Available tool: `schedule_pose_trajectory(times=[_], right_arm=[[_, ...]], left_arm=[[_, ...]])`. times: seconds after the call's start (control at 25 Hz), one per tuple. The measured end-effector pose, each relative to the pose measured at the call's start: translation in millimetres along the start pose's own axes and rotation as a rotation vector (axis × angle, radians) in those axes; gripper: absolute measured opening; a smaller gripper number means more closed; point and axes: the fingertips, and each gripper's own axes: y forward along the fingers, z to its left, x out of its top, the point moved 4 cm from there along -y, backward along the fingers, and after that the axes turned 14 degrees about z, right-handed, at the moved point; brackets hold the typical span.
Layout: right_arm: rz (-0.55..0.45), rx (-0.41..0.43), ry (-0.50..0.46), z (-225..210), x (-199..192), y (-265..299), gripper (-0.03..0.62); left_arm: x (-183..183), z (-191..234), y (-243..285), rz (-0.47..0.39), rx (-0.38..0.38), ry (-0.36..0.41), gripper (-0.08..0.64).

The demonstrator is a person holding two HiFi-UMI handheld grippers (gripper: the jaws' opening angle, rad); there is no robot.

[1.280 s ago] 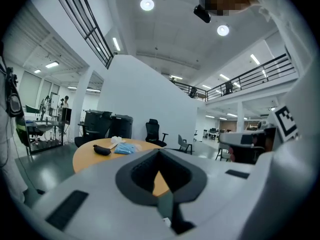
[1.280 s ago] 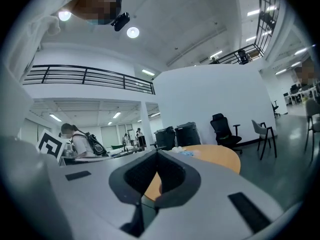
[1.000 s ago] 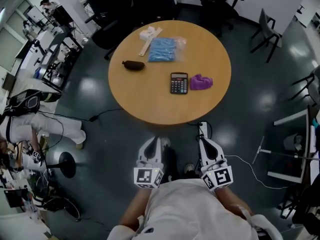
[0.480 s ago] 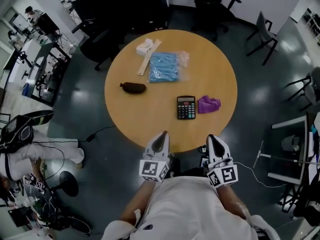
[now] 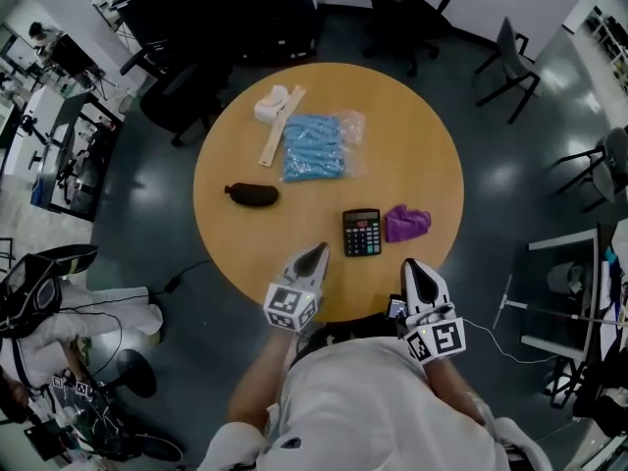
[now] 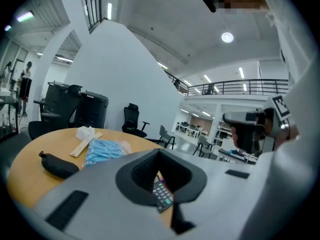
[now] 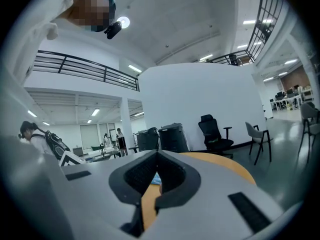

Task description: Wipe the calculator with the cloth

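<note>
We stand at the 6 o'clock side of a round counter [image 5: 226, 253], holding a gripper in each hand. The left gripper [image 5: 318, 251] points in over the rim at about 6 o'clock. Its jaws are pressed together with nothing between them, and in the left gripper view the keys of the calculator [image 5: 361, 232] show through the opening behind the tips. The right gripper [image 5: 410, 265] sits at the rim at about 5 o'clock. Its jaws are also together and empty, and its own view shows only the counter's top and a bit of blue past them. The calculator lies flat at about 5 o'clock on the counter, between the two grippers' lines and a little ahead of their tips, touched by neither. The purple cloth [image 5: 406, 223] lies crumpled just beside the calculator, on its 3 o'clock side, and we cannot tell whether the two touch. A blue packet [image 5: 315, 147] lies at about 12 o'clock from the counter's centre, with clear wrap sticking out on its 3 o'clock side. A pale ruler [image 5: 281, 126] lies at 11 o'clock beside the packet, running towards the rim, and a white wad [image 5: 271, 103] sits at its far end. A black pouch [image 5: 252, 194] lies at 9 o'clock, well apart from the calculator. Office chairs [image 5: 510, 62] stand on the dark floor beyond the counter from 12 to 2 o'clock.
</note>
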Motion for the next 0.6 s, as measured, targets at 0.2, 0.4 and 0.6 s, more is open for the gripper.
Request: schedule_pose_trajectory(times=[0.2,0.4,0.6], right_arm=[[0.033,0.024,0.011,-17,1,20,0.015],[0.08,0.036,0.045,-35,-10,28,0.015],[0.148,0.038,0.089,-53,-30,29,0.015]], left_arm=[[-17,37,67,0.106,-0.079,0.0,0.007],[-44,69,130,0.216,-0.123,-0.039,0.009],[-79,87,179,0.364,-0.194,-0.052,0.095]])
